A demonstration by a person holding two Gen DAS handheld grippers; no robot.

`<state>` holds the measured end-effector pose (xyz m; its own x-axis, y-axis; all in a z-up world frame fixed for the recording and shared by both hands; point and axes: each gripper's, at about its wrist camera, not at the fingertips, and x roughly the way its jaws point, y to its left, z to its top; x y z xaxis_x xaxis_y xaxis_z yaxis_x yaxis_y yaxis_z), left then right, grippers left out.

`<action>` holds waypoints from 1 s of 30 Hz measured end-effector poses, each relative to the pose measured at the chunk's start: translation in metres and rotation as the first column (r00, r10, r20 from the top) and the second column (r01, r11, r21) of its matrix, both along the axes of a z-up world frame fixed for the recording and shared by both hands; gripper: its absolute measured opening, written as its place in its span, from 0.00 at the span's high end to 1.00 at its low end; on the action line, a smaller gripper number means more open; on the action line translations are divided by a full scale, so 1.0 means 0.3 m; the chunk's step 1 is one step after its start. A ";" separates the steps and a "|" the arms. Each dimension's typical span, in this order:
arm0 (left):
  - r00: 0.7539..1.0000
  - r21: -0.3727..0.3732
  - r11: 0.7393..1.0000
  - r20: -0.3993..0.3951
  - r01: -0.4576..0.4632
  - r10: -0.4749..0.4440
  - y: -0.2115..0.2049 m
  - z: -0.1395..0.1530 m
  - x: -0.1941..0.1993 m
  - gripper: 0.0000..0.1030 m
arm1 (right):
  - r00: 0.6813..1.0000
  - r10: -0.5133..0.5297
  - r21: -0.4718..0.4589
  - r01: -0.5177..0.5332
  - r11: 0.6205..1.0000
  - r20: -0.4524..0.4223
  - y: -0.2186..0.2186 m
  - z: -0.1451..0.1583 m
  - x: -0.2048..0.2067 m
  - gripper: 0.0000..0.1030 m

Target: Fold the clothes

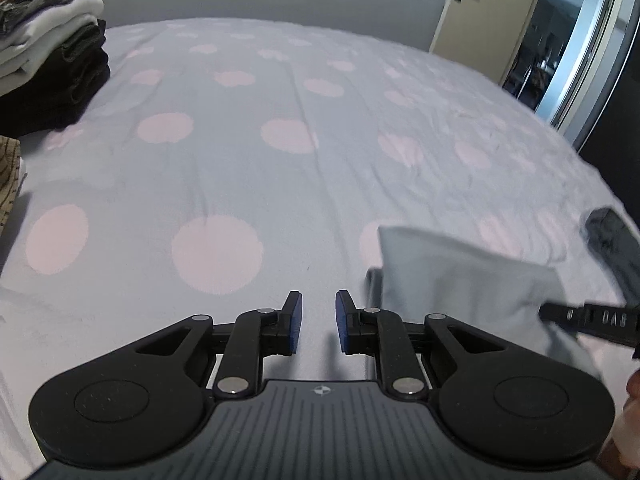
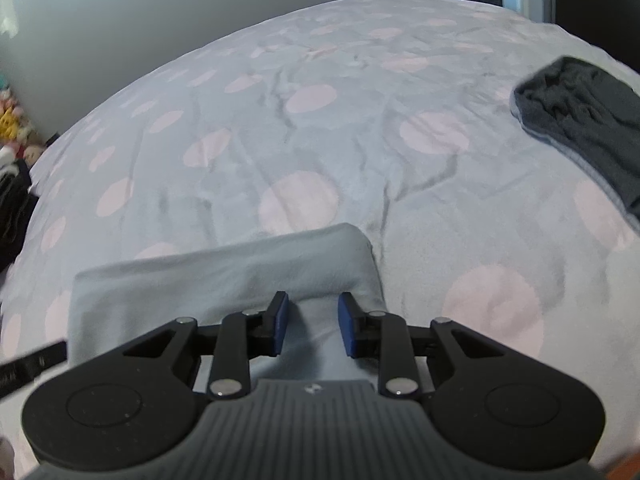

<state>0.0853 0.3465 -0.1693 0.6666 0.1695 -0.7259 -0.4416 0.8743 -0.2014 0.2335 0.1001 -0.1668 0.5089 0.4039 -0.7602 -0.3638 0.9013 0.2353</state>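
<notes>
Showing clothes stack (image 1: pixel 52 48) left view only; dark garment (image 2: pixel 584 128) clearer right.

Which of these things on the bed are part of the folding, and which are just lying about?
Part of the job:
- light blue folded garment
- dark grey garment
- stack of folded clothes
- left gripper, right gripper, both open

Just lying about:
- polka-dot bedspread
- plush toys
- door
</notes>
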 end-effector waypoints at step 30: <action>0.998 -0.370 0.928 0.050 0.044 -0.028 0.086 -0.026 -0.005 0.66 | 0.962 0.054 0.188 -0.002 0.982 -0.268 -0.214 -0.009 0.153 0.32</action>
